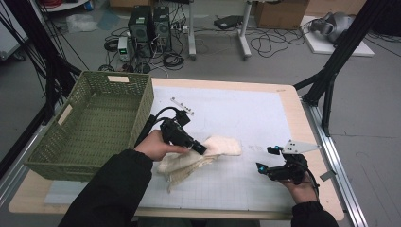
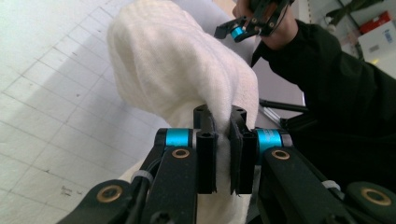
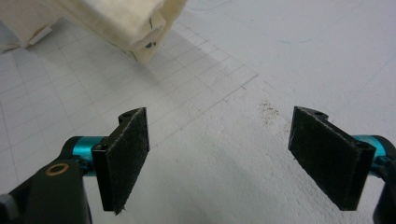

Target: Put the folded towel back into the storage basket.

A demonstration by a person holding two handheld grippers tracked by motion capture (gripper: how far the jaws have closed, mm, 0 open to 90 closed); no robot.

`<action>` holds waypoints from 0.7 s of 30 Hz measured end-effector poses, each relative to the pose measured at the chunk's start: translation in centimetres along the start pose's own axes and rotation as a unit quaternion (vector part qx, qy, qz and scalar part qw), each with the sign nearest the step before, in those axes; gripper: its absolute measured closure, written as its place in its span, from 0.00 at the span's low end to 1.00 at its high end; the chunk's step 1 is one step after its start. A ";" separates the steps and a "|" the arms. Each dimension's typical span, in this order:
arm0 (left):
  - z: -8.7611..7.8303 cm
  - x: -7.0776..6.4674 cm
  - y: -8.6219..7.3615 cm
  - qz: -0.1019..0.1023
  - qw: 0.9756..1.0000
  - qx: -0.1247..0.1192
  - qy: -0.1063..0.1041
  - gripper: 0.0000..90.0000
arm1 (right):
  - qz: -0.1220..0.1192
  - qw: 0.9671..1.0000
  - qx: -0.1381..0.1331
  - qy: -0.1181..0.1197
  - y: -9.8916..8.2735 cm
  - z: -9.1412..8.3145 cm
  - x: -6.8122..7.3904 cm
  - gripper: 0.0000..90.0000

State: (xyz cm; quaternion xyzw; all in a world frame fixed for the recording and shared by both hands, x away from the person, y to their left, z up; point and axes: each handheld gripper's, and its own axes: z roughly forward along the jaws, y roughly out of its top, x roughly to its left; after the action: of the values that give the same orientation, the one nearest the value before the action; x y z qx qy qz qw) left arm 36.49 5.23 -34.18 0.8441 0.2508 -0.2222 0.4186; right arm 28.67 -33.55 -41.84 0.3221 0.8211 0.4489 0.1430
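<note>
On the white mat, the left gripper pinches the cream towel, lifting it; the right gripper hangs wide open, empty. Next, probably carry it to the basket.

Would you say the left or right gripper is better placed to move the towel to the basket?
Left, likely: the left gripper is shut on the towel beside the basket; the right gripper is open, holding nothing.

Black sleeves, black gripper, teal joints
</note>
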 end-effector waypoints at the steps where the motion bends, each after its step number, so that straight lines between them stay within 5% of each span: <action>1: -0.2 0.0 0.0 -0.003 1.000 -0.004 0.002 0.92 | 0.001 1.000 0.000 0.000 0.0 0.0 0.0 0.22; 21: -4.3 -1.0 0.0 -0.018 0.997 -0.074 0.008 0.92 | -0.001 1.000 0.005 0.004 0.0 0.5 0.0 0.20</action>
State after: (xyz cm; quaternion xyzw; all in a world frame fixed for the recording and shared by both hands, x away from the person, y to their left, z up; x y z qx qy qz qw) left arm 36.44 8.49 -31.18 0.8079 0.2850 -0.2042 0.4737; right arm 28.96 -33.21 -42.14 0.3201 0.8244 0.4457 0.1386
